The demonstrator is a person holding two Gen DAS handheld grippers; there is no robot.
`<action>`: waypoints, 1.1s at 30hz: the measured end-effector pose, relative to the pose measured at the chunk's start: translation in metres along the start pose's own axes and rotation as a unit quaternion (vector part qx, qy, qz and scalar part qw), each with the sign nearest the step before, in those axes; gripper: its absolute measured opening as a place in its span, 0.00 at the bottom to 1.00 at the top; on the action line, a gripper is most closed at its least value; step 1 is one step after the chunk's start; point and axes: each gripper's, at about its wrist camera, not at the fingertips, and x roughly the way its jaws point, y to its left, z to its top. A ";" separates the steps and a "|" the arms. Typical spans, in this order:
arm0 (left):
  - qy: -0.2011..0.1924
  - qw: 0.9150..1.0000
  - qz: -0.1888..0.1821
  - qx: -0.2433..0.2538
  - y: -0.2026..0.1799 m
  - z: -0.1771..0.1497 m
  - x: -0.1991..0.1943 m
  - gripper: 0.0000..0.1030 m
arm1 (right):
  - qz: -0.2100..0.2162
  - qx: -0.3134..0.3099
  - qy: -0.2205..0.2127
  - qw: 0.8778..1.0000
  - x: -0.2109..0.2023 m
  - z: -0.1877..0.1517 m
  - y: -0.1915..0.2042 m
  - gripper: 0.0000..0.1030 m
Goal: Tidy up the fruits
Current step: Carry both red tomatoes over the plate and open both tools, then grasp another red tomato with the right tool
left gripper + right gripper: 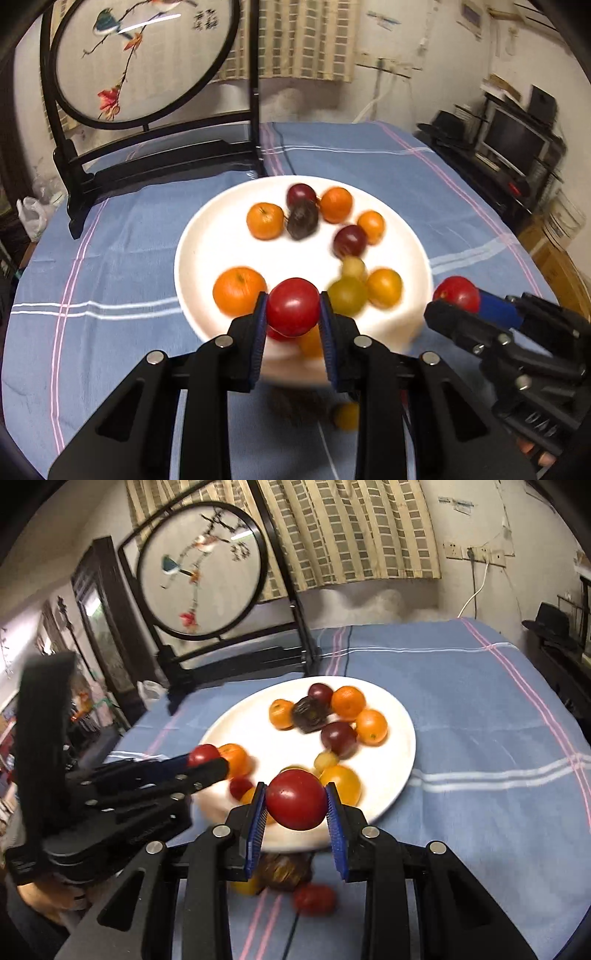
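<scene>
Left gripper (293,314): my jaws pinch a red fruit (293,306), low centre of the left view, over the plate's near rim.
Right gripper (296,806): clamped on a second red fruit (296,799), low centre of the right view.
Loose fruit (314,899): bottom of frame, on the cloth.
Plate (207,236): mid-frame, fruit scattered.
How I'd place: lower each into a bare patch near its own colour, release gently so nothing rolls.

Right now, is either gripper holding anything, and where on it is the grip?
Both. The left gripper clamps a red tomato across its sides; the right gripper clamps another red tomato likewise.
</scene>
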 end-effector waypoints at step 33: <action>-0.022 0.998 0.039 -0.037 0.010 -0.043 -0.029 0.87 | -0.042 -0.065 0.046 0.996 -0.013 -0.030 -0.012 0.53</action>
